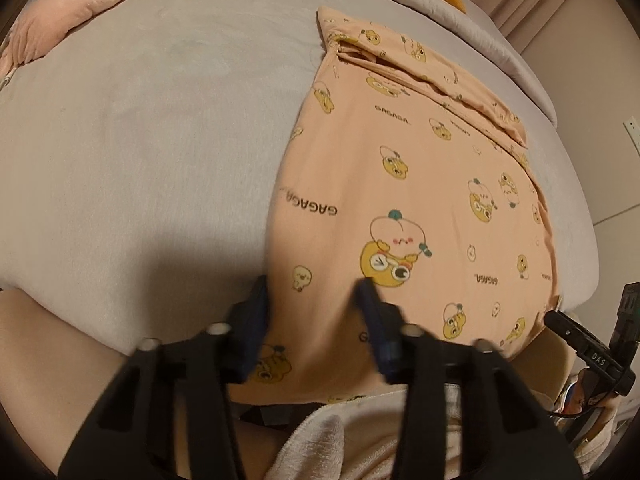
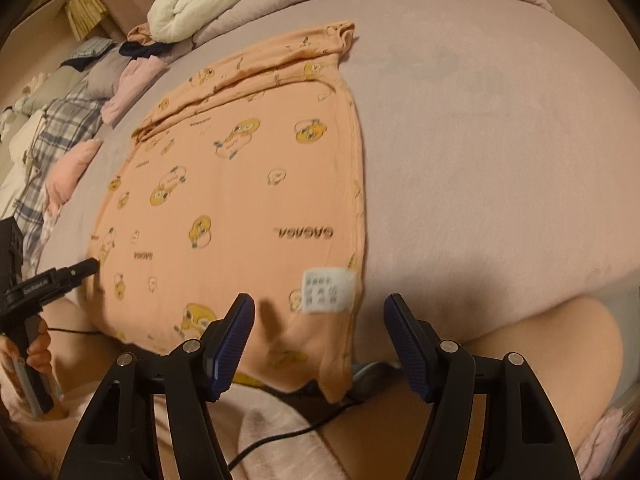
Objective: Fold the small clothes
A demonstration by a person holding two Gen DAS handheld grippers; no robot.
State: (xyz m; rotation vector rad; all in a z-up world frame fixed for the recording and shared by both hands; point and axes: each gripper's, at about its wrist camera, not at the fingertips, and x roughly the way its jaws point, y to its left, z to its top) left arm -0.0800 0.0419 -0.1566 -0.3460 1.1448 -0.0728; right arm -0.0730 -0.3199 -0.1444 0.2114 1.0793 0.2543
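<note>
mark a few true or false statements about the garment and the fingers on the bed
1. The garment is peach with cartoon prints. True.
2. It lies crumpled in a ball. False: it lies spread flat on the bed.
3. A white label shows near its near edge. True.
4. The right gripper is clamped shut on the label. False: its fingers stand apart, over the near hem.
5. The sleeve is folded across the top. True.

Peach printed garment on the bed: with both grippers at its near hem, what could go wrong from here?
1. The left gripper straddles the left edge of the garment; it may pinch the grey sheet too.
2. The right gripper is open over the corner by the white label; it might catch only the top layer, so the sleeves folded across the top would slide out.
</note>
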